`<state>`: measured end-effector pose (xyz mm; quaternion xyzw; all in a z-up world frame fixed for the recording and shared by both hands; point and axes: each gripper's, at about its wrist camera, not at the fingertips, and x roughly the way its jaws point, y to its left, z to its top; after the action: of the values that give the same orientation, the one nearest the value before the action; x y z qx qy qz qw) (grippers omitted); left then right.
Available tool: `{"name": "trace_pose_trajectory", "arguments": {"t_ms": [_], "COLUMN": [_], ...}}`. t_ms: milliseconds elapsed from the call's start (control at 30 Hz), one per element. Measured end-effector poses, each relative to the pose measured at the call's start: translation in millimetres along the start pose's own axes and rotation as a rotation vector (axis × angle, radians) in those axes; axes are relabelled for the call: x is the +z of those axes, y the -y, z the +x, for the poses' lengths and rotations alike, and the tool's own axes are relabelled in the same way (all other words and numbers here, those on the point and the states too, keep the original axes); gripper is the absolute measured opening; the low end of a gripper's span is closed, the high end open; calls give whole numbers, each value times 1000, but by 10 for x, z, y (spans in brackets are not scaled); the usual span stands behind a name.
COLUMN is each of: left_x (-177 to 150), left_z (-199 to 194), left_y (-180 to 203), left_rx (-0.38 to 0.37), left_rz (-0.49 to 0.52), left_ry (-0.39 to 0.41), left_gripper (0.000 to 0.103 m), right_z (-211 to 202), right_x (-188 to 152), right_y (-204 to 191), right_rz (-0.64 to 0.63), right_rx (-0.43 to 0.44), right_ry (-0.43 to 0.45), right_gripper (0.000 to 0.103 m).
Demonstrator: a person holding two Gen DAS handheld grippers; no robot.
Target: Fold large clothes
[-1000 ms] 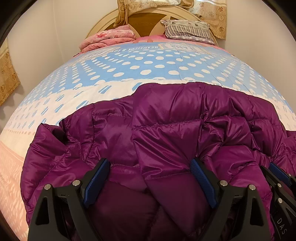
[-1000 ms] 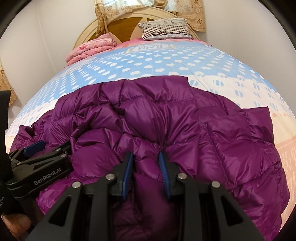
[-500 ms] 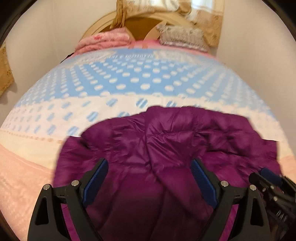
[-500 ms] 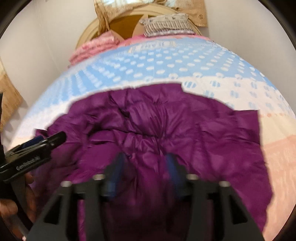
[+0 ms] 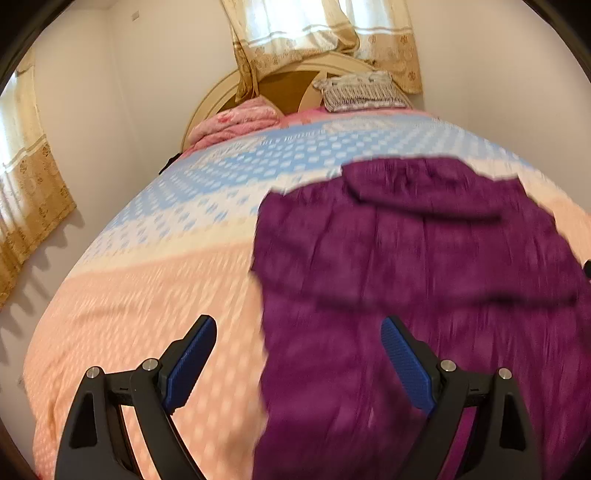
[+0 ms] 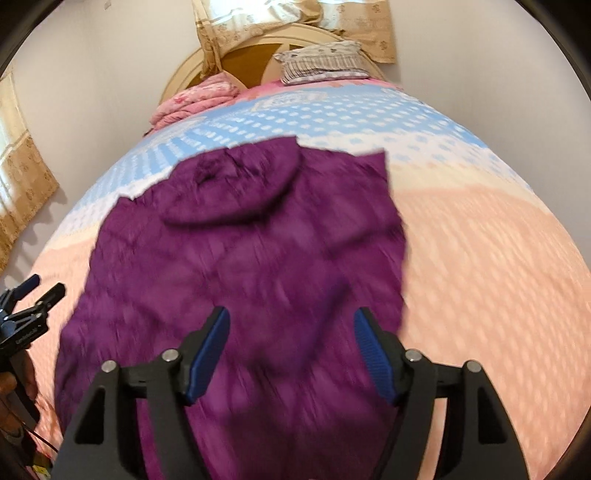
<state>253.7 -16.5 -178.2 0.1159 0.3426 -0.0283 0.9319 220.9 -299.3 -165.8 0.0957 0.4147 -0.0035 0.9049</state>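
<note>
**Purple jacket flat on the bed, both grippers clear of it**

Purple jacket spread on the bedspread, hood end toward the headboard, near end running out of view under the cameras. Blurred in both views, so no seams or folds readable.

Far left, in the right wrist view: curtain on the side wall, then the left gripper at the frame edge over the peach part of the bedspread, just beside the jacket's left border. In its own view, left gripper spread wide, nothing between the blue pads; one finger over bare bedspread, the other over the jacket.

Centre: right gripper above the jacket's near half, jaws opening, fabric seen below the gap but no pad pressing on it.

Further back, left to right: folded pink quilt against the headboard, then a striped pillow, with a second curtain hanging above.

Right: bare peach bedspread beside the jacket's right edge, blue dotted band beyond the hood.
</note>
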Motion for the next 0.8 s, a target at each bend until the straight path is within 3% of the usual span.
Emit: {"name": "trace_pose_trajectory", "arguments": {"t_ms": [200,433,800], "left_x": [-567,-1020,-1267], "left_z": [-301,-460,-493], "left_y": [-143,22,46], "left_rx": [-19,-20,-60], "left_rz": [-54,-23,-48], "left_ry": [-51,-84,-102], "left_gripper": [91,91,91], "right_z": [-262,-477,-502], "right_x": [-527,-917,-1411], "right_y": [172,230,66], "right_rz": [37,53,20], "right_rx": [-26,-38,-29], "right_ry": [-29,-54,-120], "right_gripper": [73,73,71]}}
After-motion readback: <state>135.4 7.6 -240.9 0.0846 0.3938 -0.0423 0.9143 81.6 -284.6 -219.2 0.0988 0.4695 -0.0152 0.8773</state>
